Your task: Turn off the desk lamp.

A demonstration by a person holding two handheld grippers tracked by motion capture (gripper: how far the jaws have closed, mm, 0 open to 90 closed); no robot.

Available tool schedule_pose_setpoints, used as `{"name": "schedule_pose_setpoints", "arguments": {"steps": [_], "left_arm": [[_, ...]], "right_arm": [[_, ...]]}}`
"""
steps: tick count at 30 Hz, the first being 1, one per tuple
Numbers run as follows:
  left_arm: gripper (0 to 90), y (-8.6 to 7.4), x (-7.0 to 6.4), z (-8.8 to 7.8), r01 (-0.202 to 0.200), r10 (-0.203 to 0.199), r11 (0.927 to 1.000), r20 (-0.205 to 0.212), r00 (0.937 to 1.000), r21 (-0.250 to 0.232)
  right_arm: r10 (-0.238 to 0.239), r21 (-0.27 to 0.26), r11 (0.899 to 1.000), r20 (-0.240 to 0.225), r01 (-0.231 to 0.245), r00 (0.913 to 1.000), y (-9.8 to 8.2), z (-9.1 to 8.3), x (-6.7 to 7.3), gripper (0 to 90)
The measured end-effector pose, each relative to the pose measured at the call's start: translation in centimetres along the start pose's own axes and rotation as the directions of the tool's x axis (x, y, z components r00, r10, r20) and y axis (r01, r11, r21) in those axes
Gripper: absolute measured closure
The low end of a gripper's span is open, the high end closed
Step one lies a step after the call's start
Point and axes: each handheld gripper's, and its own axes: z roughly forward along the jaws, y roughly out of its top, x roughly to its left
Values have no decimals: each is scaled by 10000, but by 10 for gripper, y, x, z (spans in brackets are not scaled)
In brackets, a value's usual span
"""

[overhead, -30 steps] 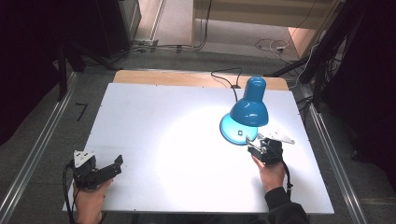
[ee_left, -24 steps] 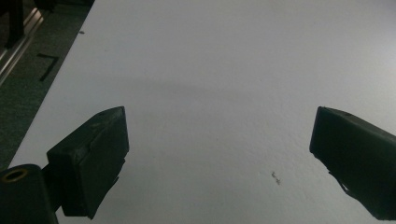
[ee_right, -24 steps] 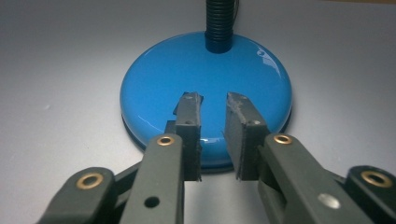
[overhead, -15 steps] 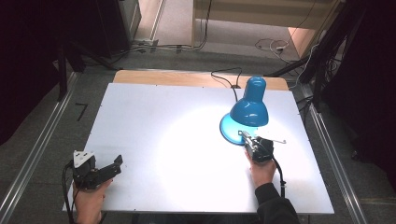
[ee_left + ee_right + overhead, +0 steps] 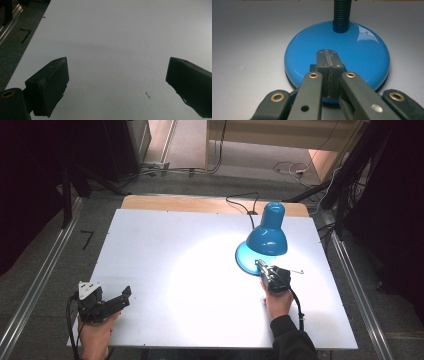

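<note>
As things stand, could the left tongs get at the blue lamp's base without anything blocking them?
Probably yes. The left tongs sit open at the table's near left corner, and bare tabletop lies between them and the lamp base. Only the right tongs, shut over that base, crowd it.

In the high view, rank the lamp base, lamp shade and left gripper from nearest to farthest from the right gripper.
1. Lamp base: right at the shut tips of the right gripper.
2. Lamp shade: just beyond, over the base.
3. Left gripper: far across, at the table's near left corner.
</note>
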Motion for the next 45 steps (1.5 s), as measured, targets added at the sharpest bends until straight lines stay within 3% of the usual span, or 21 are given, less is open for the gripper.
{"name": "schedule_pose_setpoints", "arguments": {"steps": [31,45], "left_arm": [[54,0,0,0,-44,44,10000,44,10000,42],[54,-1,-1,1,-49,49,10000,33,10000,50]], "right_arm": [[153,20,9999,149,-154,9998,0,9,0,877],[-6,-19,10000,306,6,9995,-1,12,2,880]]}}
